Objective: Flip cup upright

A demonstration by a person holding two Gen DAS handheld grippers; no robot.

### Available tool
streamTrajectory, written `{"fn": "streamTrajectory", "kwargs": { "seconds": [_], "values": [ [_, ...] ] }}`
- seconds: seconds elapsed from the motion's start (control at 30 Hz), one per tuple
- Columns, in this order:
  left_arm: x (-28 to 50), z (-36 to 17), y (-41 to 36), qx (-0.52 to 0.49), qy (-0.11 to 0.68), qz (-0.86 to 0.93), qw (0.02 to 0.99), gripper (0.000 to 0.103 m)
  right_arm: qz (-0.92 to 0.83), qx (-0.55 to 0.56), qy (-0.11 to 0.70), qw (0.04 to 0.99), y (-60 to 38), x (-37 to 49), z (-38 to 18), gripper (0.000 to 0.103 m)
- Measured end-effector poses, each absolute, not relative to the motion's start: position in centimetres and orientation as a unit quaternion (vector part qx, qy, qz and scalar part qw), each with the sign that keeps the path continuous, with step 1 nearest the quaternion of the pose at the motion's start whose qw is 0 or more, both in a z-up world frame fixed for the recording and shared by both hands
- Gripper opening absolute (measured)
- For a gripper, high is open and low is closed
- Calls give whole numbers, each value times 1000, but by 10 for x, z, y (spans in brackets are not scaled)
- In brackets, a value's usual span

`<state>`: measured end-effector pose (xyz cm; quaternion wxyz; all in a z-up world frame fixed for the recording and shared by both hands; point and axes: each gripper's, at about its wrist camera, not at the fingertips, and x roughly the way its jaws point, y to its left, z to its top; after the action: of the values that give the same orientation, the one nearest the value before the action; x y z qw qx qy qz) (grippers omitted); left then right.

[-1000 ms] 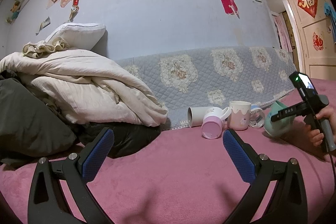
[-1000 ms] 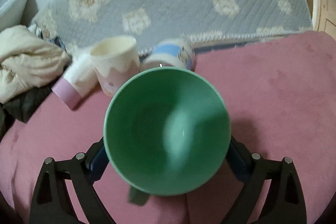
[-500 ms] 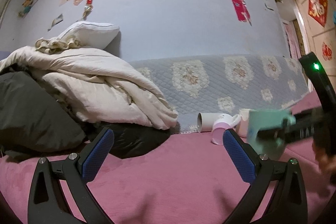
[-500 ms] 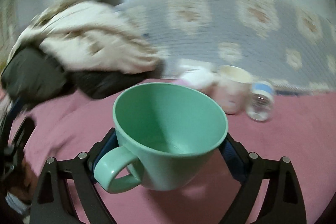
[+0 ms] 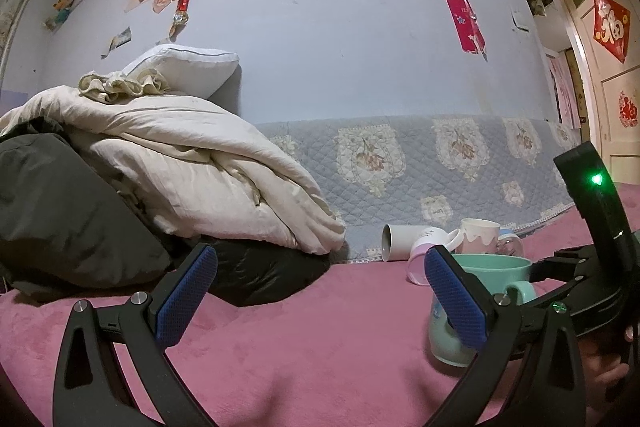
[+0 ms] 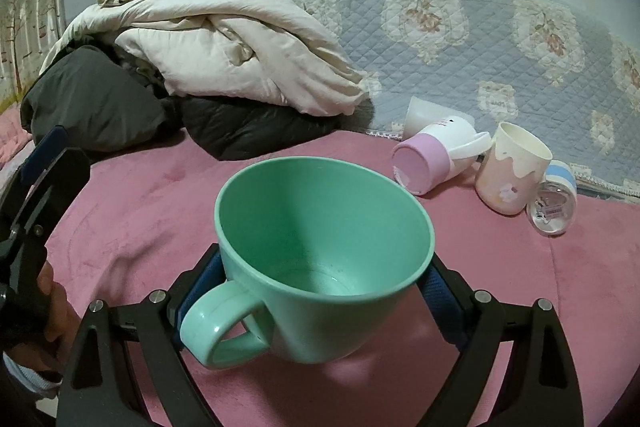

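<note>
Right wrist view shows the right hand-held gripper point(image 6: 326, 291) closed on the green cup point(image 6: 320, 259), one blue pad pressed against each side of its body. The cup sits mouth up between the fingers, handle pointing back toward the camera and to the left, tipped only slightly. A pink-tinted shadow lies right under its base, so it looks to be at or just above the pink bed cover point(image 6: 560, 307); whether the base actually touches I cannot tell.

The step in hand appears to be setting the cup down upright. To do it well, level the rim first, then lower straight down until the base rests flat. The cover is soft and plush, so a tilted base could let the cup roll over; press it in lightly before letting go. Open the fingers evenly and only a little, then pull straight back so neither pad drags the handle.

Ahead of this gripper and to its right, well apart, lie a pink-bottomed cup point(image 6: 424, 163) on its side, a cream mug point(image 6: 512, 171) standing, and a small clear jar point(image 6: 554, 203).

The left hand-held gripper point(image 5: 320, 303) hangs wide open and empty, with the green cup just to its right.
</note>
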<state>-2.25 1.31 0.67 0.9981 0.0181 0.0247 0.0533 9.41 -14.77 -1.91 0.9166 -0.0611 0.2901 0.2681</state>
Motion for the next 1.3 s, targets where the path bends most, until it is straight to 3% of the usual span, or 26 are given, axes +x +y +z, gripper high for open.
{"fn": "streamTrajectory", "kwargs": {
  "seconds": [0.27,0.53,0.67,1.3],
  "values": [
    [-22,8,20,2,28,67,997,103,371,53,398,837,-156,122,-30,93],
    [-18,7,21,-2,36,68,997,103,371,46,391,841,-146,133,-31,94],
    [-18,7,21,-2,36,67,997,103,351,62,387,851,-156,139,-30,101],
    [-18,7,22,-2,36,67,997,103,290,116,410,857,-207,156,-39,102]
  ]
}}
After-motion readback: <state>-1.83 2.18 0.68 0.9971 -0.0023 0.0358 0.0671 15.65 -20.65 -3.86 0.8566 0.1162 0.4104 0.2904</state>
